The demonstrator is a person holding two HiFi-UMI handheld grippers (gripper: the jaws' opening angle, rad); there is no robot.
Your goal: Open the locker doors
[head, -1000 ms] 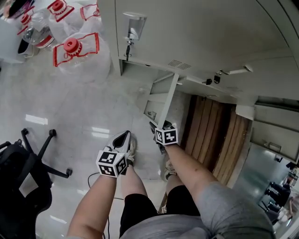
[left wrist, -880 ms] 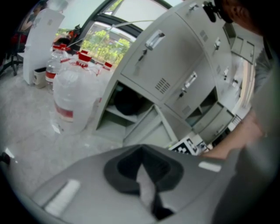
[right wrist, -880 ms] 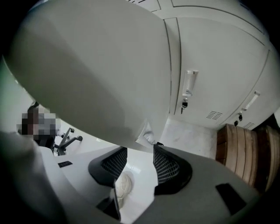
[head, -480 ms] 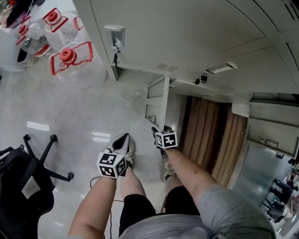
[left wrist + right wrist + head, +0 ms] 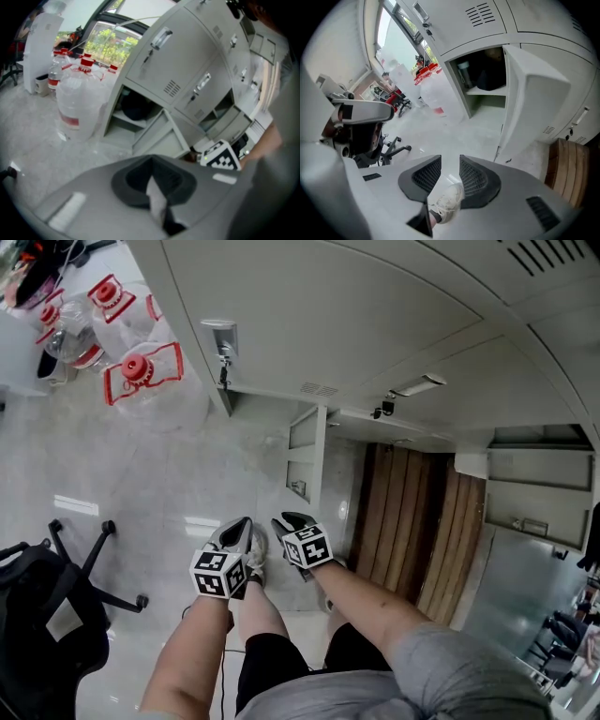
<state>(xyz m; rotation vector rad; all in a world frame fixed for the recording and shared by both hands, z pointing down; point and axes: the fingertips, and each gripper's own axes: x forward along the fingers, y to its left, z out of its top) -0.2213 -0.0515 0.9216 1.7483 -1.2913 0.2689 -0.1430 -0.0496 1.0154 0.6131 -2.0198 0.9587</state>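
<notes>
The right gripper (image 5: 450, 163) has its jaws a little way apart, and they have just been closing. Nothing is between them. Only a white shoe (image 5: 447, 202) shows through the gap. The left gripper (image 5: 151, 161) has its jaws together and holds nothing. Both grippers hang side by side above the floor (image 5: 141, 474), apart from the lockers (image 5: 375, 334). In front of them the bottom locker door (image 5: 534, 93) stands open. The doors above it are closed. Big water bottles (image 5: 141, 371) with red caps stand to the left of the lockers. A black chair (image 5: 56, 606) is nearer, on the left.
</notes>
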